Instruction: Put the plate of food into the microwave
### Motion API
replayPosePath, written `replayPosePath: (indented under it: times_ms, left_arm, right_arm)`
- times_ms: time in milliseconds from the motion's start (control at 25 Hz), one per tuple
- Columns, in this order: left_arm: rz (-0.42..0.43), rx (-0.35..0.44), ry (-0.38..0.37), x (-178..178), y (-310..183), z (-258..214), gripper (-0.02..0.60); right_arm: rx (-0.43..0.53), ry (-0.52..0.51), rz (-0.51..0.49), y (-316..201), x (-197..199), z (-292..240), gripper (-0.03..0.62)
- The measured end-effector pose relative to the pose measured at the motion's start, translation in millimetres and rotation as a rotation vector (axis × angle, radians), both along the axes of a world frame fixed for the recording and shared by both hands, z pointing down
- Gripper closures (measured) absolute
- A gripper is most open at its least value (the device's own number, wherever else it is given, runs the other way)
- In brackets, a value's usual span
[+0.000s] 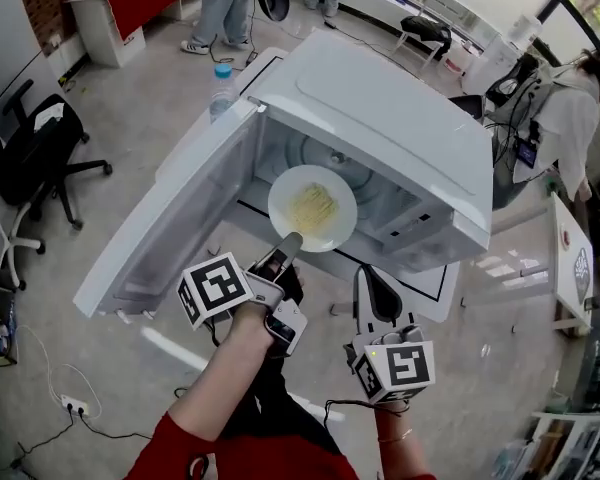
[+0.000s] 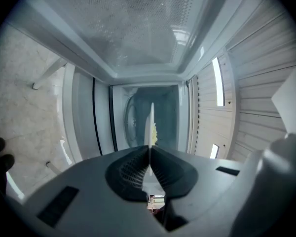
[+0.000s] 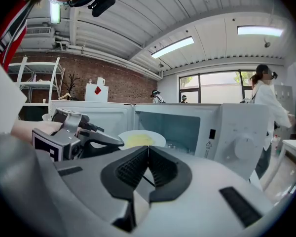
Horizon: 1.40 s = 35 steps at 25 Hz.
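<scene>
Support: white table (image 1: 435, 293) with a thin black border line.
- Carries the microwave (image 1: 380, 118), door swung open to its left.
- Clear bottle (image 1: 220, 88) with a blue cap, upright just beyond the microwave's open door; whether it stands on the table edge cannot be told.

Floor (image 1: 140, 118): grey, speckled.
- Black office chair (image 1: 40, 158), well left of the microwave.
- White power strip (image 1: 72, 405) with cable, left of and nearer than the microwave.
</scene>
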<state>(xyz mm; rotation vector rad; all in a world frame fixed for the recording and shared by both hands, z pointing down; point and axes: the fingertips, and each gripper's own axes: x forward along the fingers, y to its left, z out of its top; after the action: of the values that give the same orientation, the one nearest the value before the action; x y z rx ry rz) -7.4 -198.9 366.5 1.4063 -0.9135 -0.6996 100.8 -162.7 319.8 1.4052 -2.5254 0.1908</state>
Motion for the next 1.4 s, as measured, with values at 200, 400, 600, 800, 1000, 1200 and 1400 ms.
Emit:
replayPosePath:
  times_ms: [200, 400, 600, 800, 1000, 1200, 1400]
  left_arm:
    - [-0.012, 0.030, 0.021, 6, -32, 8, 0.560]
    - [-0.023, 0.060, 0.023, 11, -52, 5, 0.560]
    - [-0.011, 0.079, -0.007, 13, -79, 10, 0.560]
    - [-0.022, 0.072, -0.004, 16, -107, 16, 0.560]
    - [-0.026, 0.042, 0.019, 7, -133, 16, 0.560]
    - [-0.022, 0.035, 0.008, 17, -137, 19, 0.560]
    - [0.002, 0.024, -0.009, 24, -144, 22, 0.560]
  right_arm:
    - [0.033, 0.029, -0.020, -25, -13, -2, 0.579]
    - [0.072, 0.059, -0.022, -45, -26, -3, 0.579]
    - [0.093, 0.080, 0.010, -70, -29, 13, 0.579]
    - [0.088, 0.086, 0.023, -85, -31, 23, 0.579]
    - [0.089, 0.112, 0.004, -96, -50, 24, 0.579]
    - [0.127, 0.118, 0.030, -106, -36, 22, 0.579]
    - [0.160, 0.152, 0.037, -126, -36, 11, 0.579]
